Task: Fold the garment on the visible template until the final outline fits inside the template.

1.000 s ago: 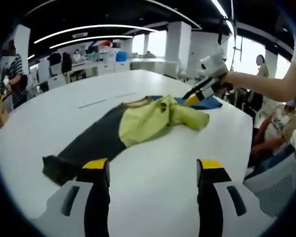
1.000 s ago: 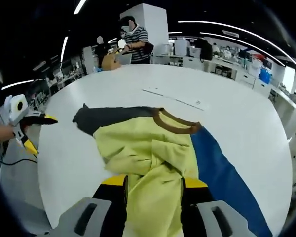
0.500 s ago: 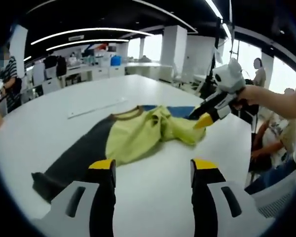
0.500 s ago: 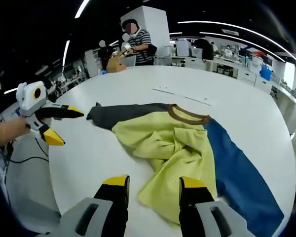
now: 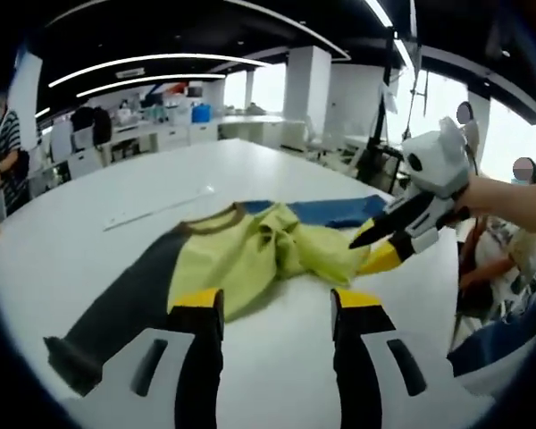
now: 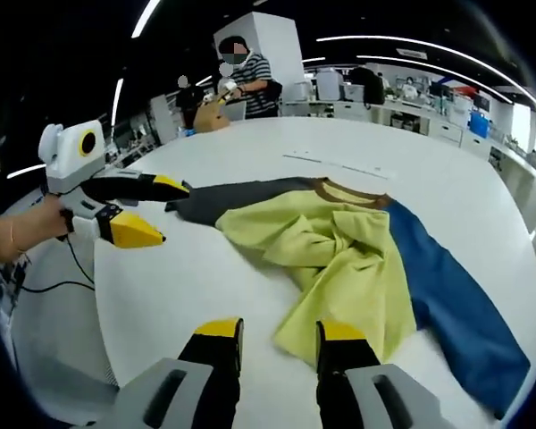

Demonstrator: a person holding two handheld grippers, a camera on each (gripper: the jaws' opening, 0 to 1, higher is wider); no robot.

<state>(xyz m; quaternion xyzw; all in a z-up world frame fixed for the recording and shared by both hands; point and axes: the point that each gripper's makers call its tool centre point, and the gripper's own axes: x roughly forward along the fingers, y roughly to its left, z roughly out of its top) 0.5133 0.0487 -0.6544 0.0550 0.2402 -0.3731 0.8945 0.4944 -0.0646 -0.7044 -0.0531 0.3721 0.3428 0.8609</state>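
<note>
The white table (image 5: pixel 89 241) spreads round and broad, its near edge curving past the jaws in both views, with bare surface on every side of the cloth; its far rim runs toward desks and pillars that blur at that distance; a thin pale strip (image 6: pixel 339 166) lies on it beyond the garment, too small to make out.

The garment (image 6: pixel 339 241) lies crumpled near the table's middle; its yellow-green body is bunched into folds, so the true outline cannot be read; a dark grey sleeve (image 5: pixel 116 299) stretches flat to one side, a blue sleeve (image 6: pixel 447 295) to the other, and a brown collar (image 6: pixel 353 189) shows at the top; no template line can be told under it.

The left gripper (image 5: pixel 266 304) hangs over bare table just short of the yellow hem, jaws parted and empty; in the right gripper view it sits beside the grey sleeve's end.

The right gripper (image 6: pixel 277 332) has jaws apart, holding nothing, the yellow corner just ahead of them; whether it touches cannot be told.

A person in a striped top (image 6: pixel 241 76) stands beyond the table.
</note>
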